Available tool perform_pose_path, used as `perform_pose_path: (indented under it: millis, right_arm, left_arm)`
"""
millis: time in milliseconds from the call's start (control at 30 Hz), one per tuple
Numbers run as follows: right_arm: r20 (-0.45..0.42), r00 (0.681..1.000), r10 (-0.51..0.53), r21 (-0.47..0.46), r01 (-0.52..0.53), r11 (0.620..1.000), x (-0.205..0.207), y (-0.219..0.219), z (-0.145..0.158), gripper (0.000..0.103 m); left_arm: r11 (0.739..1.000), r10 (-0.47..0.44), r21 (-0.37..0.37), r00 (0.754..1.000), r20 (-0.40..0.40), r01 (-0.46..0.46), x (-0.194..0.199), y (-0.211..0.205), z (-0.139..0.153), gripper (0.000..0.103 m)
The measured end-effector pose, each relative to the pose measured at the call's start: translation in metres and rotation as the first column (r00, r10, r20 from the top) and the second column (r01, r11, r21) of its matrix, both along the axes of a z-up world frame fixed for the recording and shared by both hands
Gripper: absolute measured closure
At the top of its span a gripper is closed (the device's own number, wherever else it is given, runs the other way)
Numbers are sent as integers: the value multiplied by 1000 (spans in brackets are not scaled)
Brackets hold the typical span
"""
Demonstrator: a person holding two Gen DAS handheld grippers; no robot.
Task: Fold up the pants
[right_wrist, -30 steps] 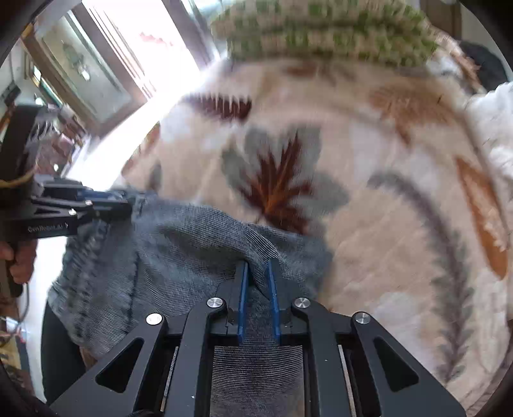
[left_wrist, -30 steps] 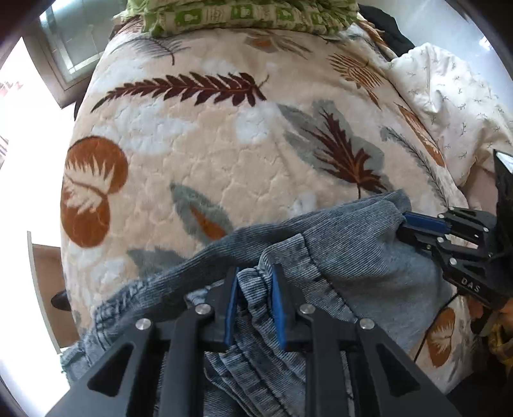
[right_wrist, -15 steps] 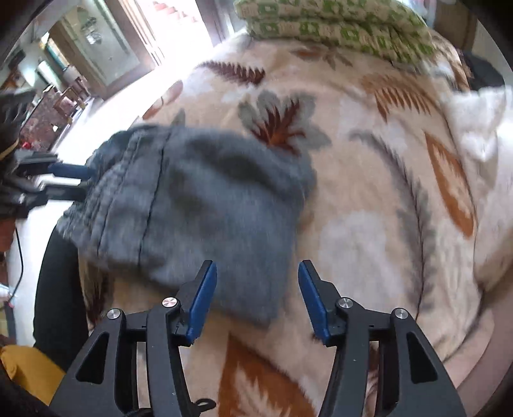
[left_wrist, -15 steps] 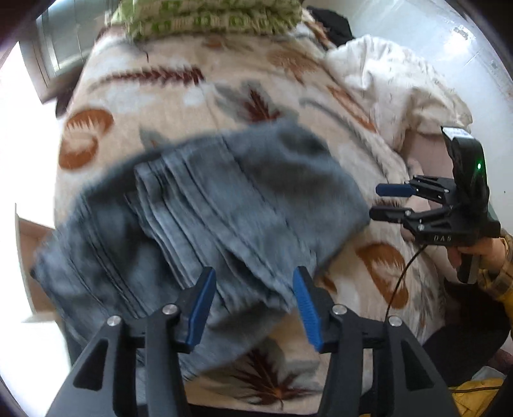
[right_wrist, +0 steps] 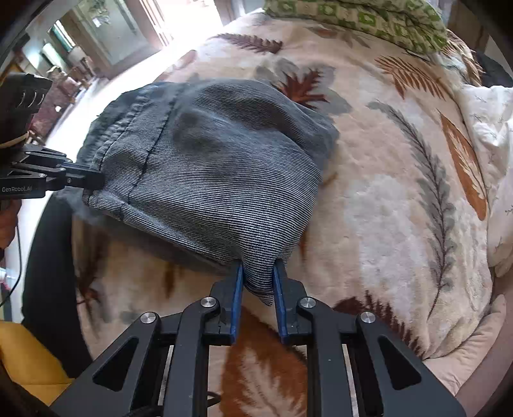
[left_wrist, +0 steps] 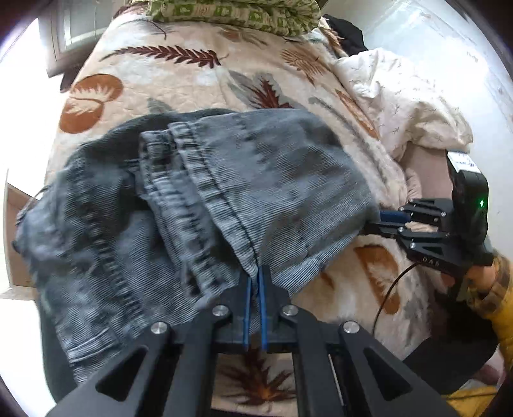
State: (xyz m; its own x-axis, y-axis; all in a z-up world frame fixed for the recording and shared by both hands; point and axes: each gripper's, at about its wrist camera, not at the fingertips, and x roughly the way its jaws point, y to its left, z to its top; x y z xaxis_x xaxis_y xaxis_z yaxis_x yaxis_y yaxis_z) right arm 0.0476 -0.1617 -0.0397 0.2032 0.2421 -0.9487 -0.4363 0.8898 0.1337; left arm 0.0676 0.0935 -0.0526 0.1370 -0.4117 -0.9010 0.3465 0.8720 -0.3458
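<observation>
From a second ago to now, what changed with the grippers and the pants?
Both grippers let go of the far edge, drew back with fingers open, and have just closed again: the left gripper and right gripper now pinch the near edge of the folded pants. The leaf-print blanket and green pillow stayed put.

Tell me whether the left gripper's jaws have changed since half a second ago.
Yes. The left gripper stood open before the jeans on the leaf-print blanket; its jaws have just been closing and now pinch the near denim edge.
</observation>
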Motion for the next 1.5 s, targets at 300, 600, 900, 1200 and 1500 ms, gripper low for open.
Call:
perform_pose_path:
  millis: [300, 600, 900, 1200, 1500]
  right_arm:
    - [-66, 996, 58, 12, -57, 998, 5, 0, -19, 66]
    - [-56, 994, -94, 227, 104, 968, 66, -73, 14, 66]
    - [-150, 969, -196, 383, 240, 892, 134, -81, -25, 66]
    - [-64, 980, -191, 314, 201, 928, 157, -59, -38, 93]
    - [-168, 955, -245, 385, 293, 875, 162, -88, -33, 52]
  left_arm:
    - [997, -38, 67, 999, 23, 36, 5, 5, -1, 95]
    - [975, -214, -28, 967, 137, 220, 12, -55, 56, 82]
    - [943, -327, -88, 943, -55, 322, 33, -152, -40, 82]
    - [957, -261, -162, 956, -133, 239, 34, -126, -69, 93]
    - [955, -277, -138, 957, -92, 263, 32, -129, -57, 93]
